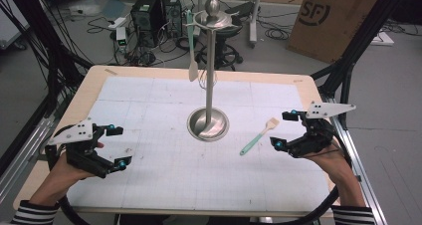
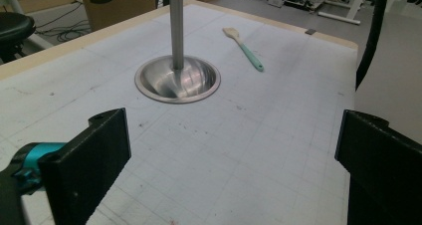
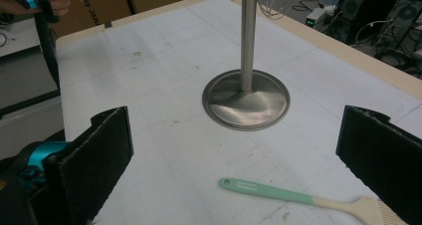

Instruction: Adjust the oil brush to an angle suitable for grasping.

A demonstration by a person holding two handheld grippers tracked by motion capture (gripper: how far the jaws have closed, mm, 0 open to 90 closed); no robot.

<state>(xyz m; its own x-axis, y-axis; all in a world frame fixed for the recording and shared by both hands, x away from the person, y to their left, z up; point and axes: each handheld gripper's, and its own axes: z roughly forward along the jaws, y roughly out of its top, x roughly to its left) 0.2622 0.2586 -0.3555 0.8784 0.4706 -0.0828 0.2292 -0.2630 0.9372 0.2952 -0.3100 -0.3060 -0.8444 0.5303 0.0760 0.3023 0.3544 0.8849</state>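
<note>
While my right hand-held gripper (image 1: 284, 130) sits released, the brush (image 1: 259, 136) lies flat on the tabletop (image 1: 149, 95) just beside its jaws; my left hand-held gripper (image 1: 118, 146) is released too, well apart.

So on the worktop (image 1: 149, 185) I count one metal stand (image 1: 208, 123), just a single pole on a round base, and one mint-handled brush (image 1: 259, 136) lying flat next to it. Up on the stand's rack there's one pale spatula (image 1: 192, 68) hanging, plus one wire whisk (image 1: 203, 78) that's kinda hard to make out behind the pole. Two grippers total, a left gripper (image 1: 117, 146) and a right gripper (image 1: 284, 130), each with two black jaws, and one cardboard box (image 1: 333, 21) on the floor out back.
</note>
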